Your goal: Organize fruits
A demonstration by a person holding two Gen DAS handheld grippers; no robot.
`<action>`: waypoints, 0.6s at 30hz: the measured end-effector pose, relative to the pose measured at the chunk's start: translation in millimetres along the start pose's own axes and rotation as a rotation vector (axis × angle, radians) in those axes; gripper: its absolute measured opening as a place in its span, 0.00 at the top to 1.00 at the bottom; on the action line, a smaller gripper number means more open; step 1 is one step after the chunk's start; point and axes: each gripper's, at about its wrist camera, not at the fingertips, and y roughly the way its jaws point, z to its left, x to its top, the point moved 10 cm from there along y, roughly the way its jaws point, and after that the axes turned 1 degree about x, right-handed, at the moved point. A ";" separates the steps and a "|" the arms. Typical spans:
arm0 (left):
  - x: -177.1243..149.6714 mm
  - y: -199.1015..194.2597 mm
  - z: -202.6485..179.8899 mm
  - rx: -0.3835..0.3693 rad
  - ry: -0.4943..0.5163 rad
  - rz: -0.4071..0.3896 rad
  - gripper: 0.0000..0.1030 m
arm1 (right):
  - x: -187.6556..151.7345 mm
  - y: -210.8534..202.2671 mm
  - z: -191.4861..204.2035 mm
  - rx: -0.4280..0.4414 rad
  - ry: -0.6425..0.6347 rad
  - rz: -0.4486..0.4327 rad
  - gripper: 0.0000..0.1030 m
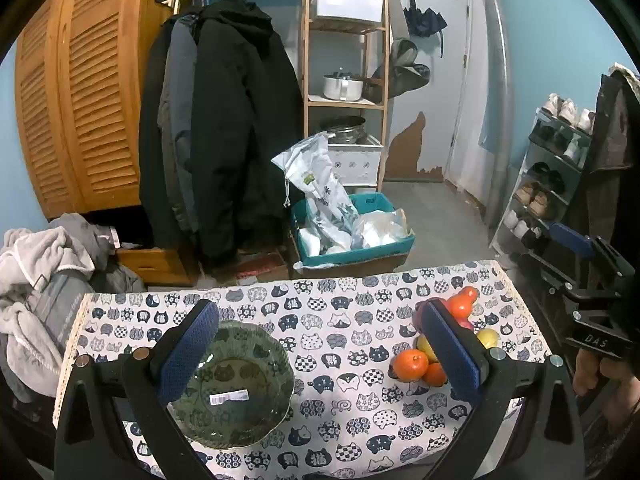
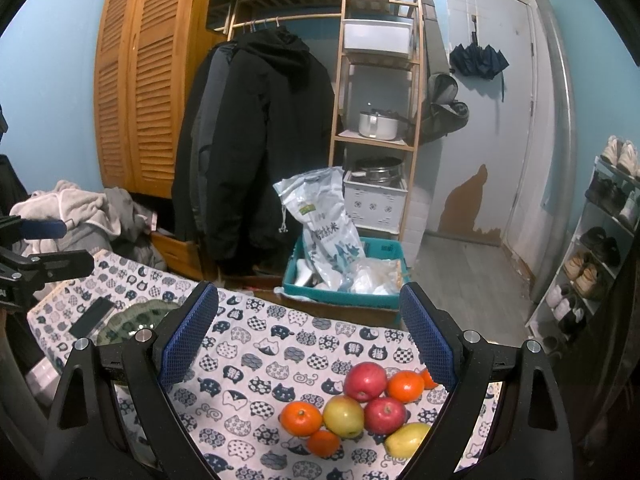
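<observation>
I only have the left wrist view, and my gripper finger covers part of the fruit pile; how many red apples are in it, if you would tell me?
Observer: Two red apples, side by side among the oranges.
Operator: Thank you. Is the right gripper holding anything?
Observer: No. The right gripper is open and empty, above the cat-print tablecloth.
Operator: Is anything lying near the green bowl that I cannot see?
Observer: Yes, a flat black object, perhaps a phone, lies on the cloth just left of the green bowl. I cannot tell whether they touch.
</observation>
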 end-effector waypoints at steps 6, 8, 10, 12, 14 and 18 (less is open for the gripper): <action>0.0 0.5 -0.6 -0.005 0.000 -0.001 0.01 | 0.3 0.0 -0.1 0.000 0.000 -0.001 0.12; -0.1 0.3 -0.8 -0.005 -0.001 -0.003 0.01 | 0.3 0.1 -0.2 -0.001 0.000 -0.002 0.12; -0.4 0.4 -0.3 -0.008 -0.003 -0.004 0.01 | 0.2 0.1 -0.3 0.000 0.001 -0.001 0.12; -0.5 0.3 -0.6 -0.008 -0.003 -0.004 0.01 | 0.4 0.0 -0.3 0.000 0.000 -0.002 0.12; -0.4 0.3 -0.6 -0.008 -0.002 -0.004 0.01 | 0.3 0.0 -0.4 0.000 0.001 -0.003 0.12; 0.1 0.1 -1.5 -0.007 0.000 -0.008 0.01 | 0.9 0.0 -0.6 0.000 0.001 -0.004 0.12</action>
